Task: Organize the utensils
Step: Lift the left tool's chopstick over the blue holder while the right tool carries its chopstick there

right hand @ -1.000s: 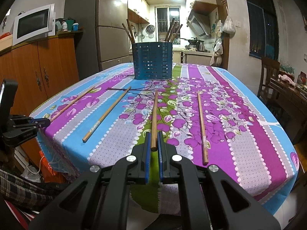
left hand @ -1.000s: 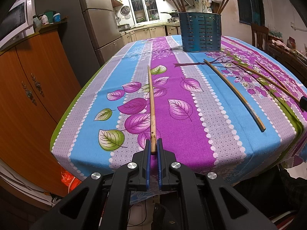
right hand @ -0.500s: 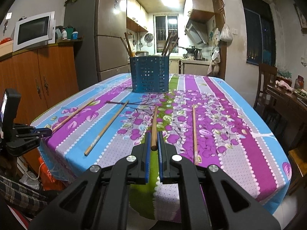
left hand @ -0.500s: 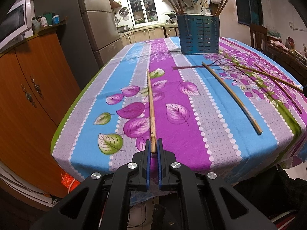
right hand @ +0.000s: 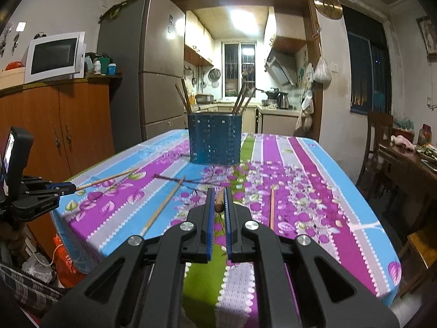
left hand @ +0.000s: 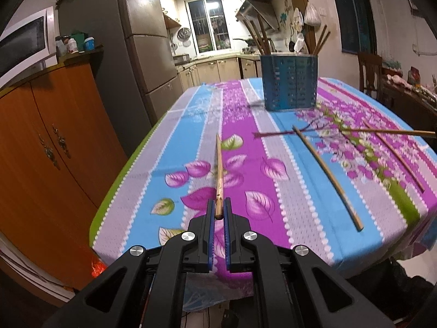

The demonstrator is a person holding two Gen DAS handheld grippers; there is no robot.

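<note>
Floral tablecloth (left hand: 273, 164) covers the table; the blue holder (left hand: 288, 82) stands upper right of centre. Left gripper (left hand: 218, 213) is clamped on a chopstick (left hand: 219, 175) pointing up-frame, left of the holder. Right gripper (right hand: 218, 205) pinches another chopstick (right hand: 220, 201), aimed straight at the holder and seemingly nearer.

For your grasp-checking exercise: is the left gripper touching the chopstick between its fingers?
Touching. The left wrist view shows the left gripper shut on the chopstick, both blue pads pressed against its near end, no gap showing.
</note>
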